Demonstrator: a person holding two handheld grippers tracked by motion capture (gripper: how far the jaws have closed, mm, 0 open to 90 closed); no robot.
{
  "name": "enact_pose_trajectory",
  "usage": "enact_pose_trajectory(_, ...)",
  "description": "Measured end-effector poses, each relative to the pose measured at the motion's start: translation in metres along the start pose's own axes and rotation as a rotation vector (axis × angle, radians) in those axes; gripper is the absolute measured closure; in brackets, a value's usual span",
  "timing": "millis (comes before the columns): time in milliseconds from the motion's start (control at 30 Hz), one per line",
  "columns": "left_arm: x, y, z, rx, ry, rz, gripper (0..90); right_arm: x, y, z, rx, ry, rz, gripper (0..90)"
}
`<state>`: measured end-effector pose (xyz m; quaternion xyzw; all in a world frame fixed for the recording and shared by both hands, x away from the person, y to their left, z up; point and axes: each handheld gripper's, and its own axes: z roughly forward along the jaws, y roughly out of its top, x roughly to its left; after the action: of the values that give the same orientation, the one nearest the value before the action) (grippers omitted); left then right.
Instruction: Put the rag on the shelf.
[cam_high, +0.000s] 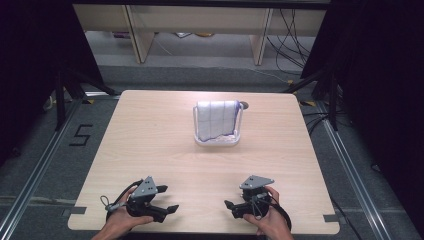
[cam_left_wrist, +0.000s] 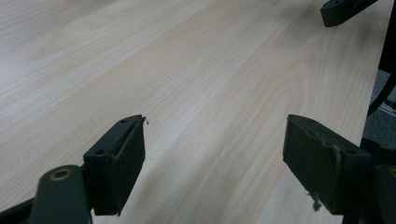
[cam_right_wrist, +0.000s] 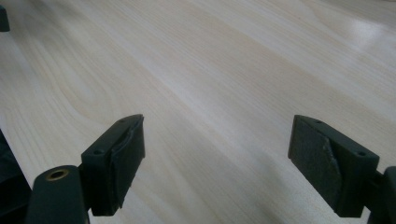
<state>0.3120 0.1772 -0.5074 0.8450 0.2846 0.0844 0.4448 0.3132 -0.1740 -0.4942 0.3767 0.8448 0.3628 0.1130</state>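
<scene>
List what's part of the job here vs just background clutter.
Part of the job:
- left gripper, jaws open, nothing between them
- right gripper, jaws open, nothing between them
- white cloth with blue lines, draped over the rack
- clear rack at the table's far middle
- table

Lying about:
- cables on the floor beyond the table
- wooden furniture legs at the back

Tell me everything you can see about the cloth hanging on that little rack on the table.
The cloth is white with thin blue or purple grid lines and a darker edge along its bottom. It looks like soft woven fabric, draped over the top of a clear rack so it hangs down in front, its lower hem uneven. It sits at the far middle of the wooden table, touching the rack alone, and both hand-held grippers are far from it.
</scene>
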Motion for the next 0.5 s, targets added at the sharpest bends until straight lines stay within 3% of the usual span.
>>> enact_pose_trajectory(67,-0.0023,-0.0003,0.0024,-0.027,-0.009,-0.027,20.6,0.0001,0.0010,-0.0019,0.024,0.009,-0.002,19.4)
enact_pose_trajectory(133,-0.0029,-0.0007,0.0034,-0.036,-0.001,-0.029,20.5,-0.0003,0.0005,-0.0010,0.025,0.007,-0.006,19.4)
enact_pose_trajectory(300,-0.0008,-0.0006,0.0029,-0.014,-0.008,-0.022,20.2,-0.0005,0.0006,-0.0014,0.027,0.005,0.000,19.3)
enact_pose_trajectory(367,-0.0012,-0.0010,0.0040,-0.026,0.000,-0.035,20.2,-0.0027,0.0006,-0.0001,0.018,0.014,-0.029,19.2)
enact_pose_trajectory(500,-0.0008,-0.0015,0.0040,-0.030,0.007,-0.035,20.4,-0.0003,0.0005,-0.0005,0.032,0.008,-0.001,19.2)
